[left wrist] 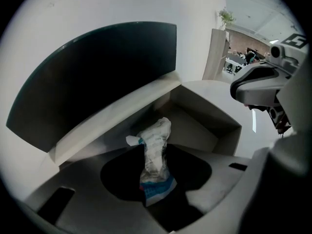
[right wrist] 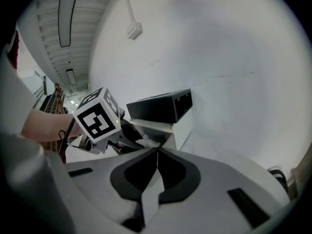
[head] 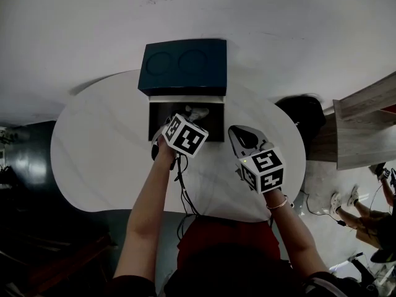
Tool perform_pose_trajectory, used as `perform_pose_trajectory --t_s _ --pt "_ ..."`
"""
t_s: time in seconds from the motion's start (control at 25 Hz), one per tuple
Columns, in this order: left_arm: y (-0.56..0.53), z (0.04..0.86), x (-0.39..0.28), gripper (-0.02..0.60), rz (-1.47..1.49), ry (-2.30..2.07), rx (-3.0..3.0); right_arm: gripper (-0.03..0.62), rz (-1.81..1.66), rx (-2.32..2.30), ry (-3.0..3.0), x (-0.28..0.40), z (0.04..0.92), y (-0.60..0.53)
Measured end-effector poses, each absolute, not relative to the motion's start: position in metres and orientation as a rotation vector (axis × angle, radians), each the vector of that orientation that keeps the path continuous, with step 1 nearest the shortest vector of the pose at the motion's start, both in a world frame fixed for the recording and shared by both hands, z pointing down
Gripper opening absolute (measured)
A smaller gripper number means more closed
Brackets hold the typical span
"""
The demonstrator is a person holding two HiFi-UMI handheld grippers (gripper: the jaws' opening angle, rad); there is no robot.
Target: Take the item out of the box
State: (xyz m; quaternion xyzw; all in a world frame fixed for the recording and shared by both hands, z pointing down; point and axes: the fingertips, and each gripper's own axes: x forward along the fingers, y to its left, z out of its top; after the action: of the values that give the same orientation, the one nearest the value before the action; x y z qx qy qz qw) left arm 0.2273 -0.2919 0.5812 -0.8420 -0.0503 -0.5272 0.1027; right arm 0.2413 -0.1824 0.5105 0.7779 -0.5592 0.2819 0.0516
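A: Status, near to far?
B: Right gripper (right wrist: pixel 157 165) over the right half of the round white table (head: pixel 93 147). Jaws pressed together, nothing between them. Nose just beside the near right corner of the dark teal box (right wrist: pixel 161 108).
A: Left?
B: Left gripper (left wrist: pixel 155 175) reaching over the near edge of the box's white open tray (head: pixel 185 99). Jaws clamped narrow on a crumpled white plastic packet with blue print (left wrist: pixel 157 147). Pinched at the waist, standing upright, blue end hanging on the camera side.
A: Packet out of the box?
B: No. Inside the tray, top end in front of the inner wall. Can't tell if touching the tray floor.
A: Beyond that?
B: Dark teal square lid (head: pixel 183 65) standing open behind the tray, at the table's far edge.
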Motion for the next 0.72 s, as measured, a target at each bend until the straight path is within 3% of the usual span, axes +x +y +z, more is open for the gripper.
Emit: perform_pose_trajectory --t_s 0.24,0.72 --pt "-0.288 0.577 0.232 0.125 -1.519 -0.179 -2.435 0.015 0.860 2.372 -1.692 0.240 0.508 -0.179" --pt "-0.266 0.543 0.236 0.123 -1.370 -0.189 -2.493 0.015 0.847 2.418 -1.665 0.239 0.500 -0.164"
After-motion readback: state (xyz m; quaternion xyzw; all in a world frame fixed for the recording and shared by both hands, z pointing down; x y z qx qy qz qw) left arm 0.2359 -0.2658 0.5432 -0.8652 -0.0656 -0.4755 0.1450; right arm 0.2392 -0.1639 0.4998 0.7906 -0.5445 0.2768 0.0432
